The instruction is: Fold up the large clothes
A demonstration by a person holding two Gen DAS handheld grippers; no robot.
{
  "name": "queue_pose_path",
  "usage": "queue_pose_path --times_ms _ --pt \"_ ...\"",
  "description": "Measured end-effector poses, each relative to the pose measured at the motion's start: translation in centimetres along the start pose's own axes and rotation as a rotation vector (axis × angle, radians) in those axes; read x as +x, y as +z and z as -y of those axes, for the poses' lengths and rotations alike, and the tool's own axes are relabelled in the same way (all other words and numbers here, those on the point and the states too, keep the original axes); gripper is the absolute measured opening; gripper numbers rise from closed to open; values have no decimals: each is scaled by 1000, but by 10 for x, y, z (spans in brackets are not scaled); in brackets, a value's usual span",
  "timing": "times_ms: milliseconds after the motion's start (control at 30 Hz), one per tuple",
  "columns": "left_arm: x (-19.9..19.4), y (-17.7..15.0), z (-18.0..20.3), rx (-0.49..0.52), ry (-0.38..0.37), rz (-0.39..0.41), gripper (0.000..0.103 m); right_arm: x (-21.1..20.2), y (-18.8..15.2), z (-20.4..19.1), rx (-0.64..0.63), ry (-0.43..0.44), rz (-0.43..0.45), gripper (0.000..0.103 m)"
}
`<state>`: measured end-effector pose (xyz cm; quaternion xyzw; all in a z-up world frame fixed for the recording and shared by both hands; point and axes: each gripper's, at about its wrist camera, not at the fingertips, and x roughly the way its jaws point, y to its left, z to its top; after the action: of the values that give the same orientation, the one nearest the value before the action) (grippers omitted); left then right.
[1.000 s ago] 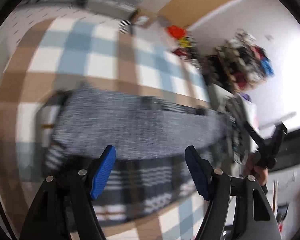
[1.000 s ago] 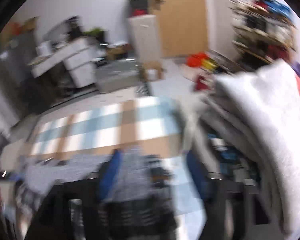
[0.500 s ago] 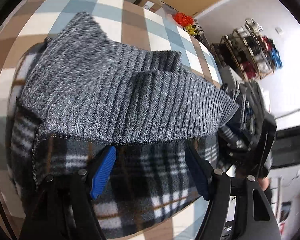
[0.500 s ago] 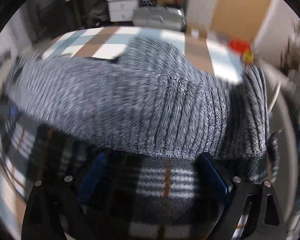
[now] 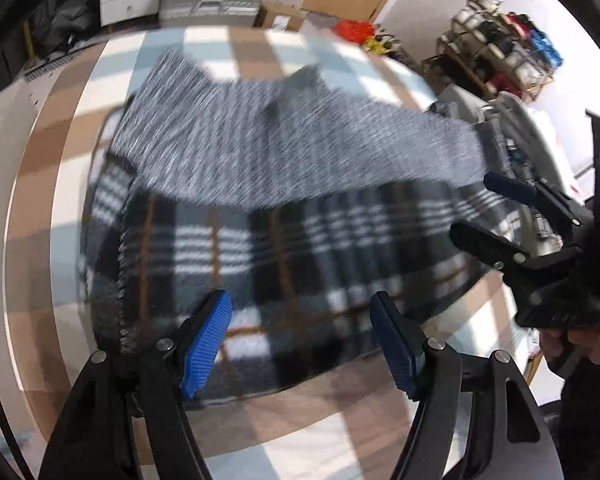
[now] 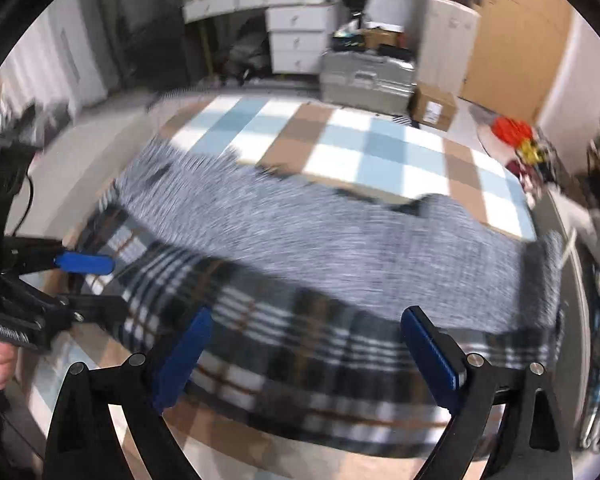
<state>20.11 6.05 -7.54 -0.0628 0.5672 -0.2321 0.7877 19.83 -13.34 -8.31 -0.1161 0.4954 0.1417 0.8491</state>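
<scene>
Both claws are pulling back from the garment: half a second ago the knit hem was filling each view, and now it is lying farther off. The left gripper is hanging wide open, gripping nothing; the right gripper is doing the same, jaws spread and empty. Beyond them the grey knit sweater is resting over the dark plaid blanket on the checked mat. That is looking like a fold just released, with the next grab coming. Writing on the left gripper's body is too blurred to read.
</scene>
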Motion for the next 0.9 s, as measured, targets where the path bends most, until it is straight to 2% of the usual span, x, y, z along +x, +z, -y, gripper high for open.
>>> queue_pose_path --times_ms 100,167,200,333,400,533,600,700,767,800,867,900 --pt "-1 -4 -9 -8 -12 31 67 40 0 -19 -74 -82 -82 96" --pt "2 -5 -17 -38 -30 40 67 63 -7 -22 -95 -66 -135 101" --pt "2 -5 -18 -73 -20 47 67 66 -9 -22 -108 -69 -111 103" --pt "-10 -3 -8 -70 -3 28 67 57 -12 -9 -49 0 -136 103" --pt "-22 -1 7 -27 -2 34 67 37 -13 9 -35 52 -112 103" --pt "-28 15 47 65 -70 54 67 2 -28 73 50 71 -9 103" --pt "-20 25 59 72 -98 43 67 -3 -40 114 144 72 -11 103" --pt "6 41 79 95 -124 -32 67 -2 -58 160 304 112 -52 103" --pt "25 50 87 109 -105 -84 67 -2 -69 178 341 132 -48 103" --pt "33 54 90 117 -82 -110 67 1 -75 183 343 107 -54 103" --pt "52 62 95 131 7 -149 67 8 -88 187 352 88 -98 103" --pt "59 64 93 122 26 -164 67 16 -94 191 377 113 -122 103"
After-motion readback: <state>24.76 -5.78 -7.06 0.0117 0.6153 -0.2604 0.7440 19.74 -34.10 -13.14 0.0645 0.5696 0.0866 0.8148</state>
